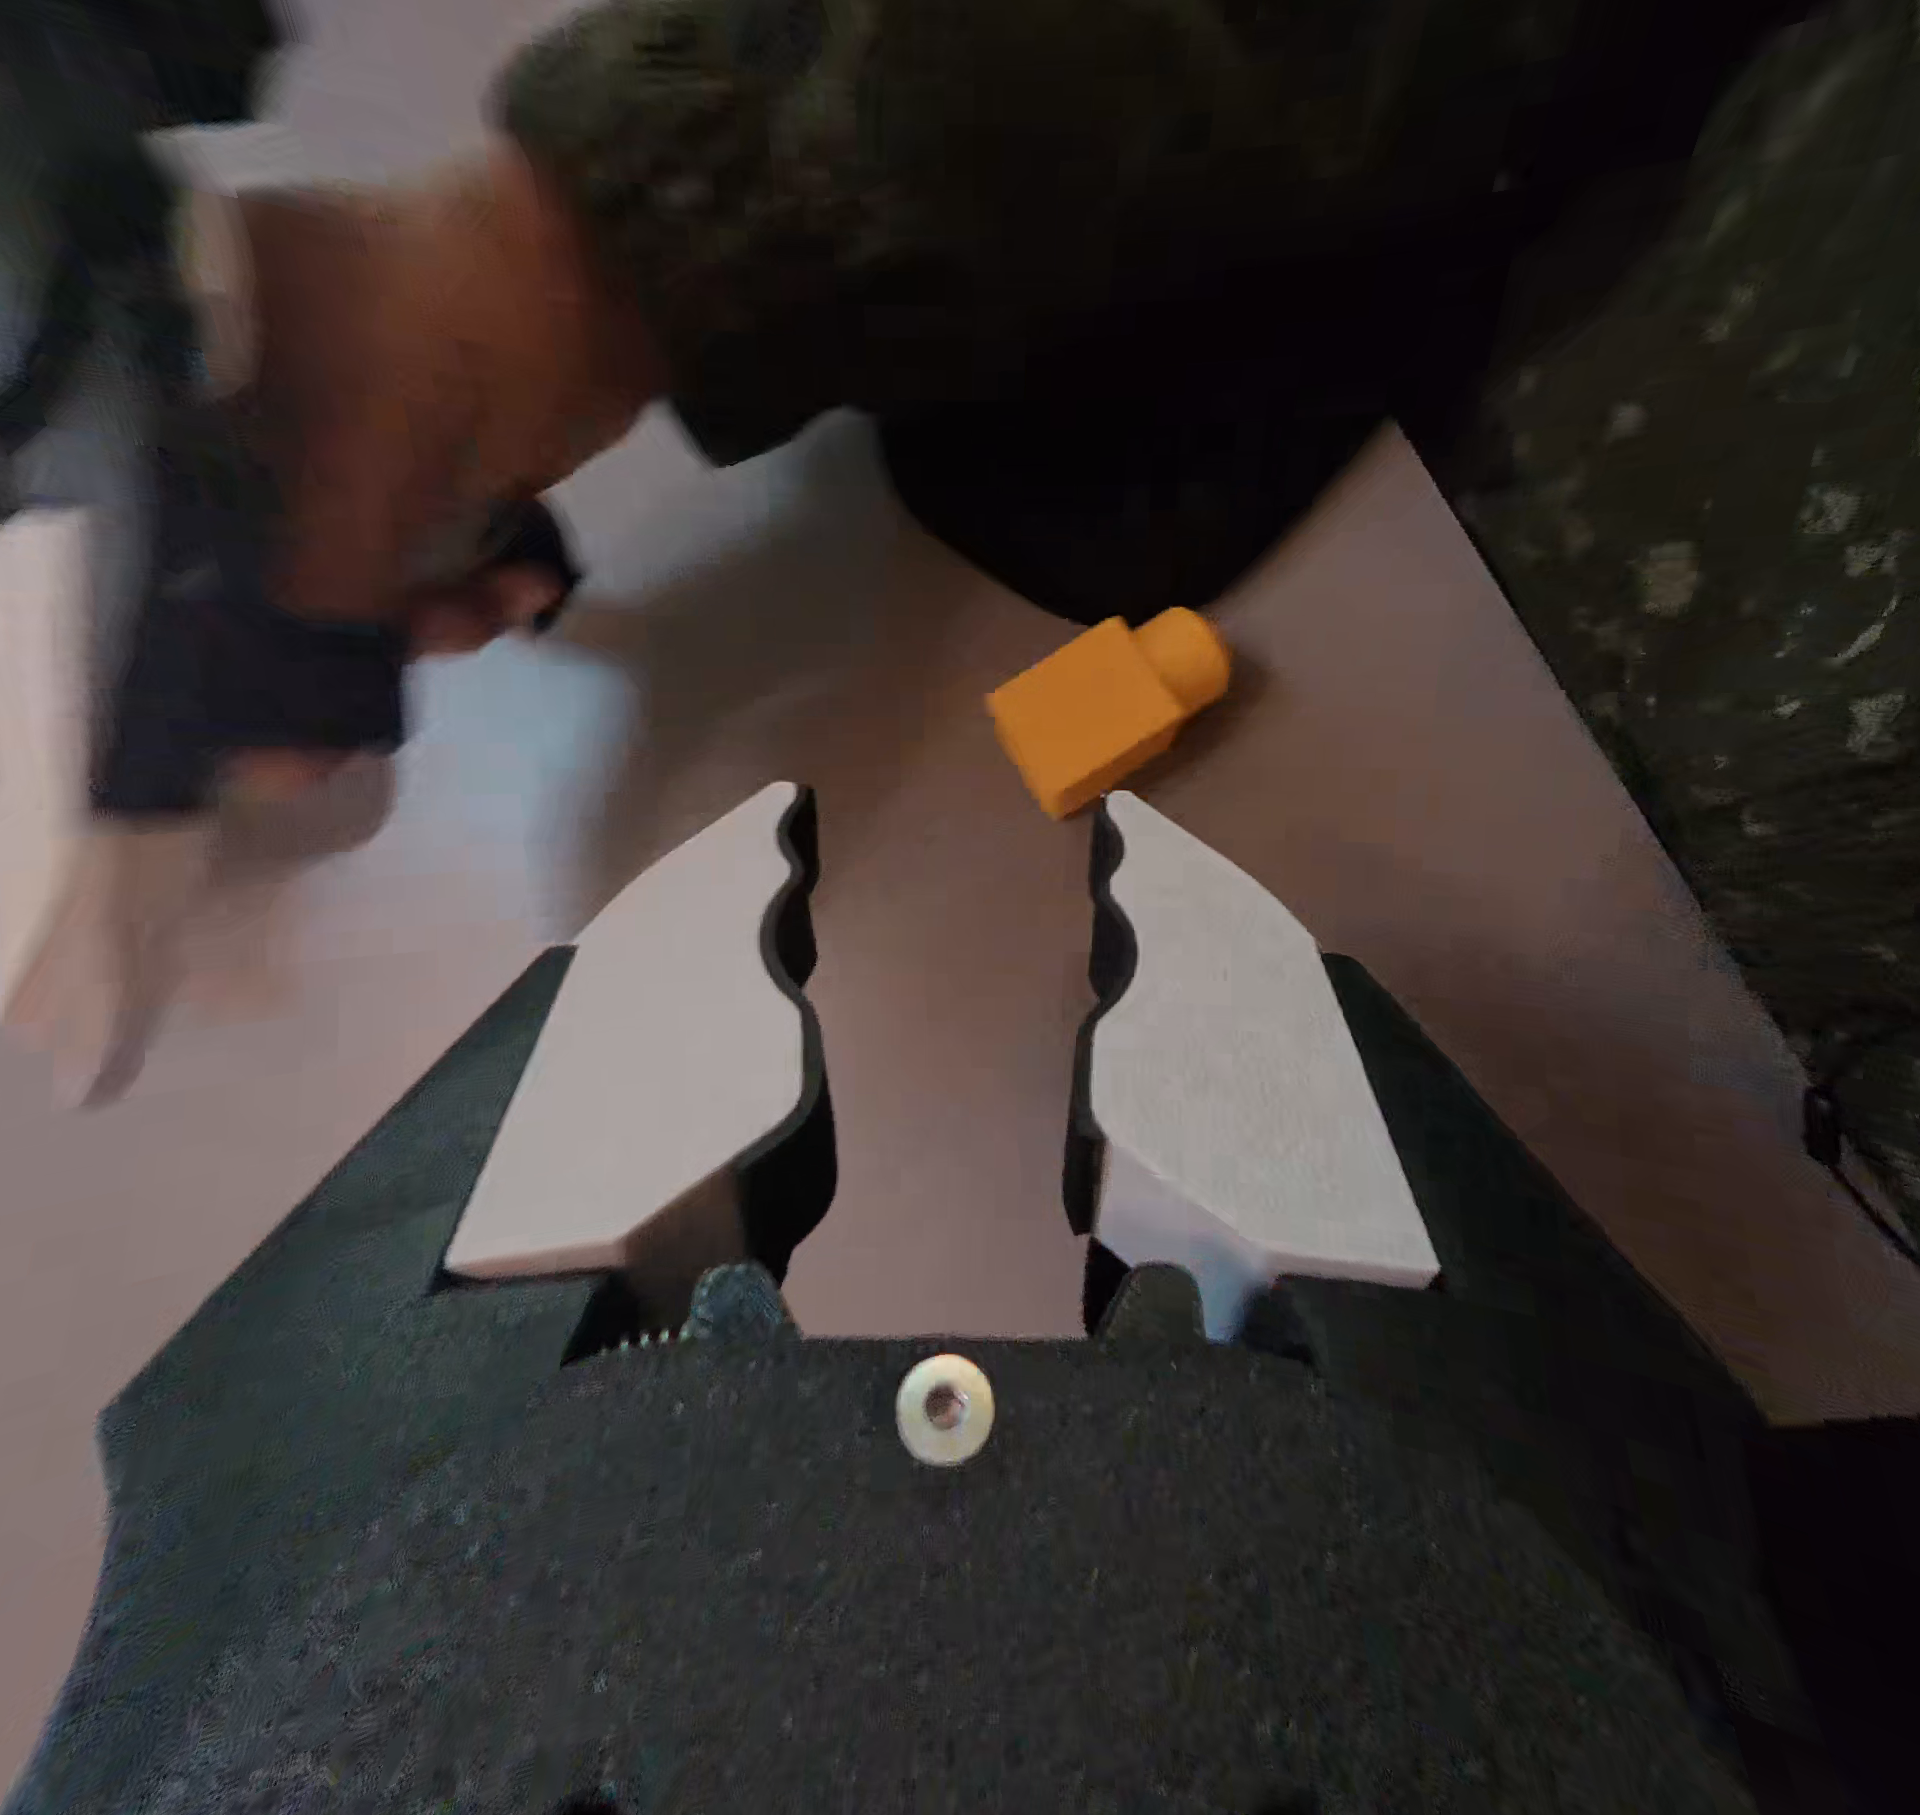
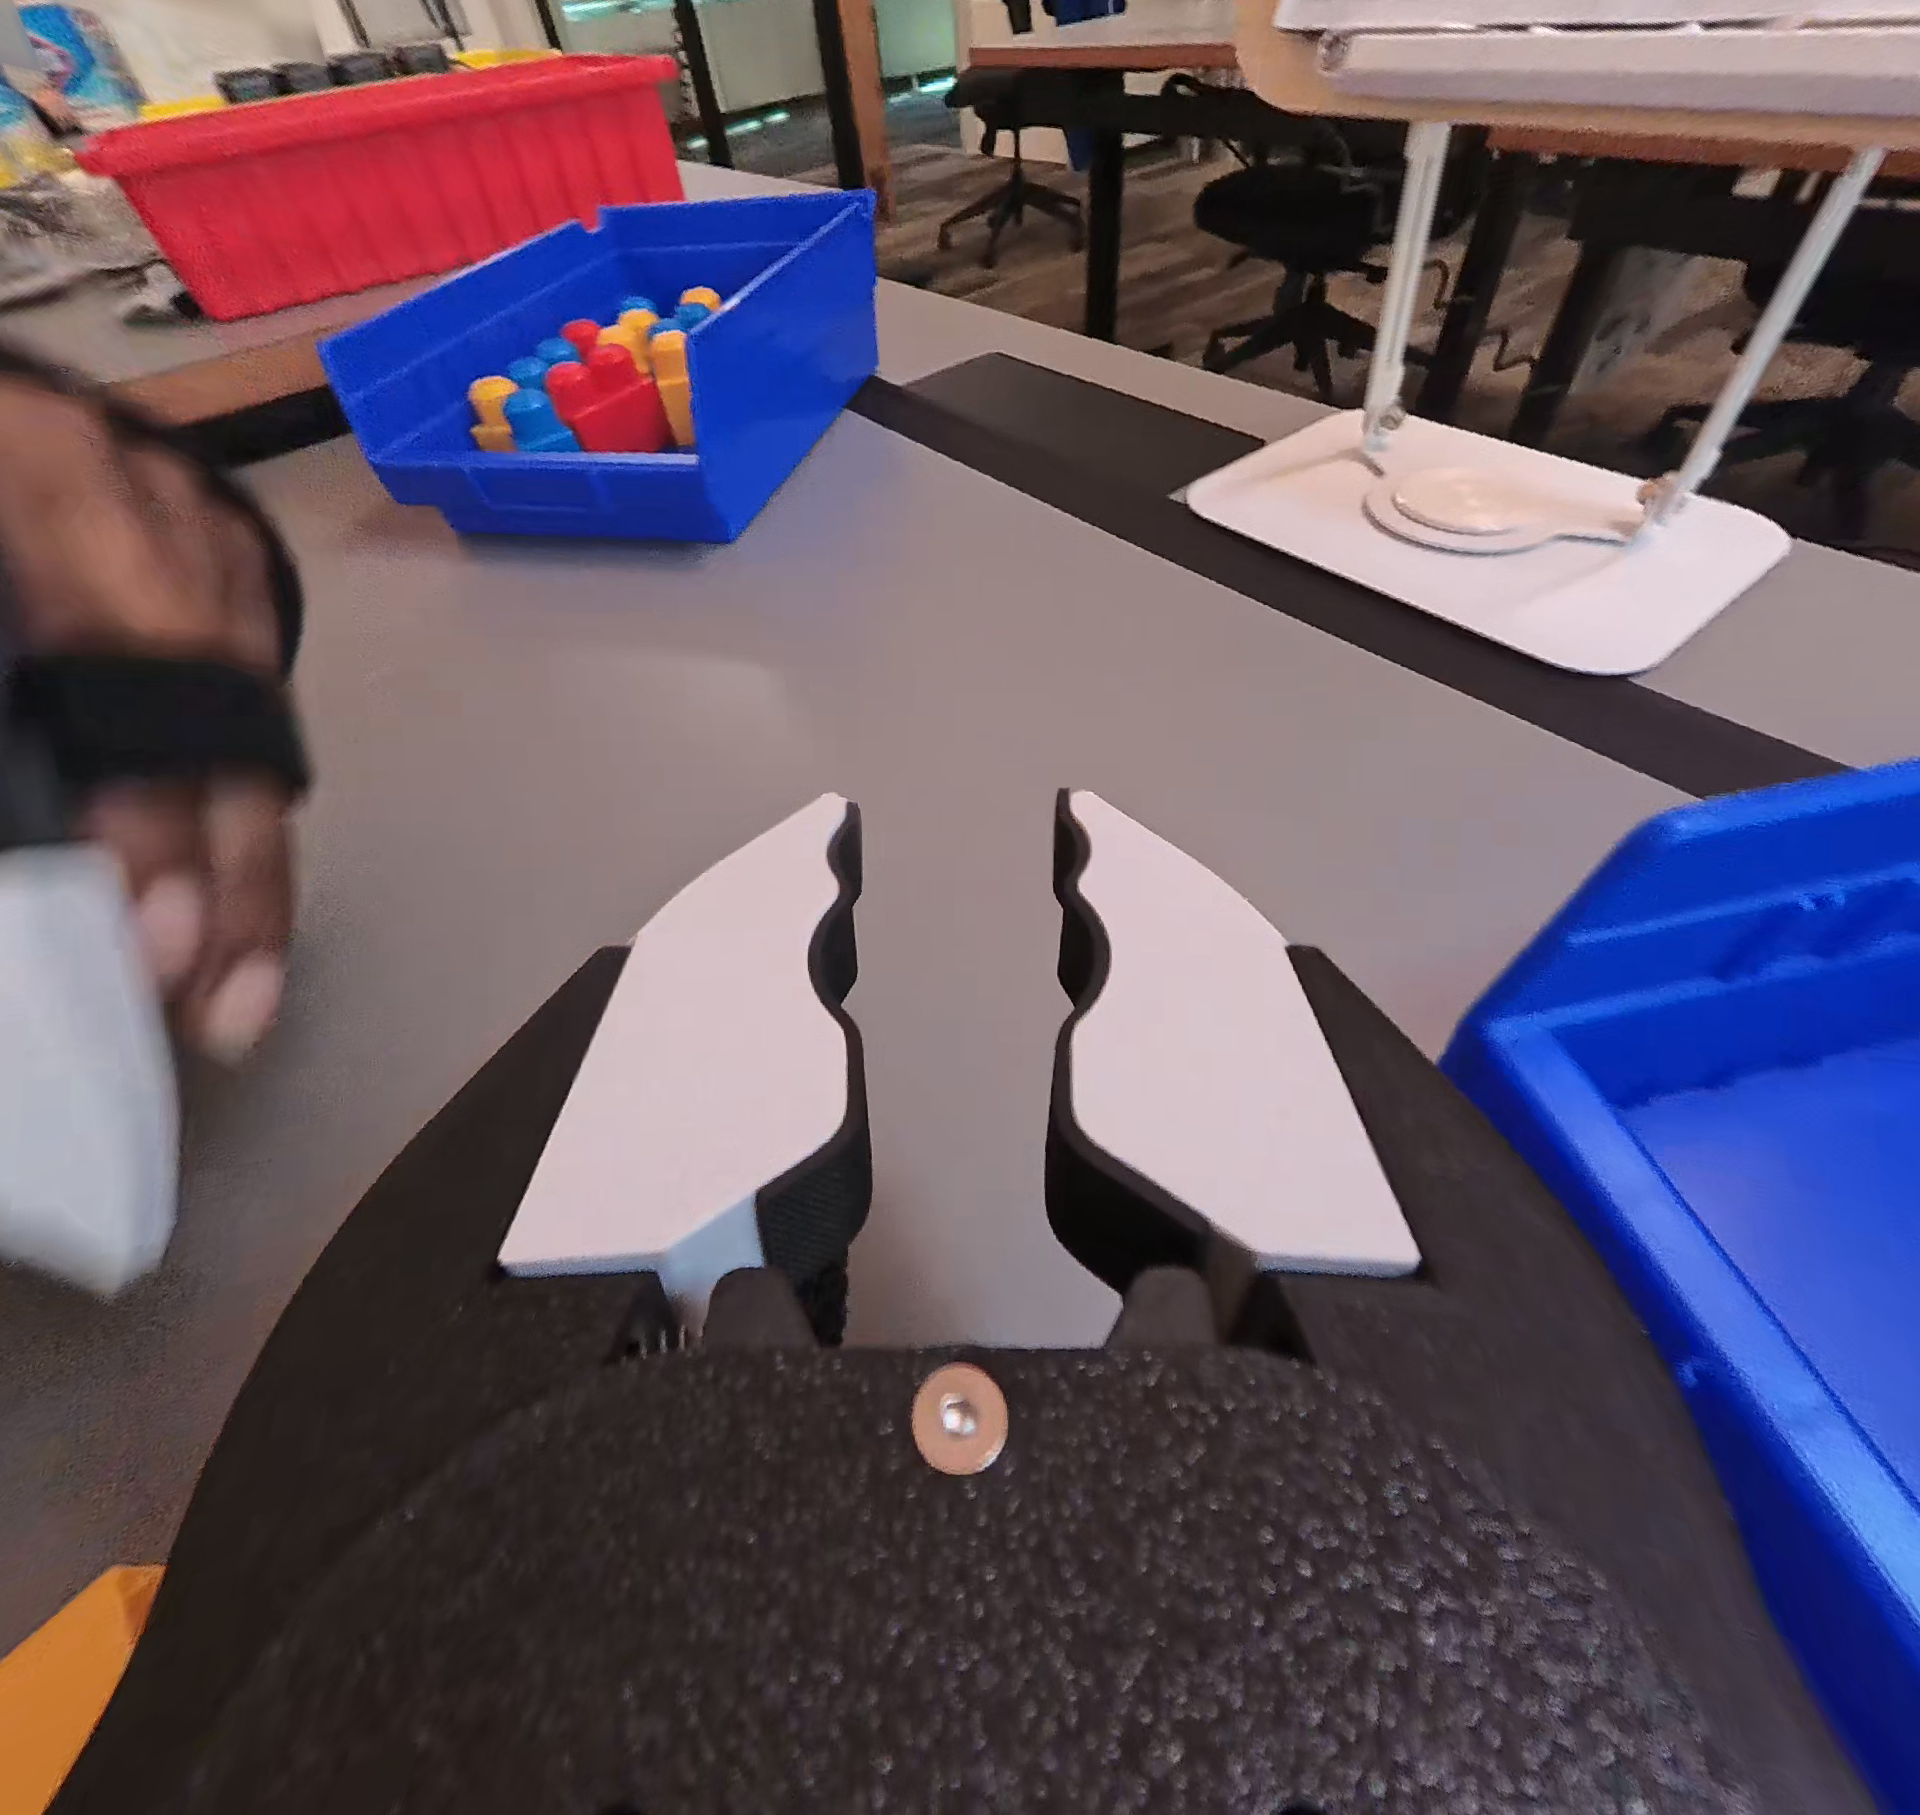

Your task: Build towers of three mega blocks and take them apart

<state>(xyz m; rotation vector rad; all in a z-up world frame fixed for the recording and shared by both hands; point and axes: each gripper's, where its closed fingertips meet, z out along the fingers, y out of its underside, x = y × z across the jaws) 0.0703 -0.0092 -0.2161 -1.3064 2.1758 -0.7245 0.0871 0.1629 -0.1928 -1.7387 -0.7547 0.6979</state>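
Now, step: likely fetch 1st block, no tower built yet.
L gripper [image 1: 954,801]: jaws spread, empty, above grey tabletop [image 1: 914,1038].
Orange plastic mega block [image 1: 1107,711]: on its side near table's edge by person, just beyond L's right fingertip.
R gripper [image 2: 956,801]: jaws spread, empty.
Blue plastic bin w/ more blocks [image 2: 790,352]: far side of table.
Tip: I'd centre block btw fingers, grip flat sides, not stud.
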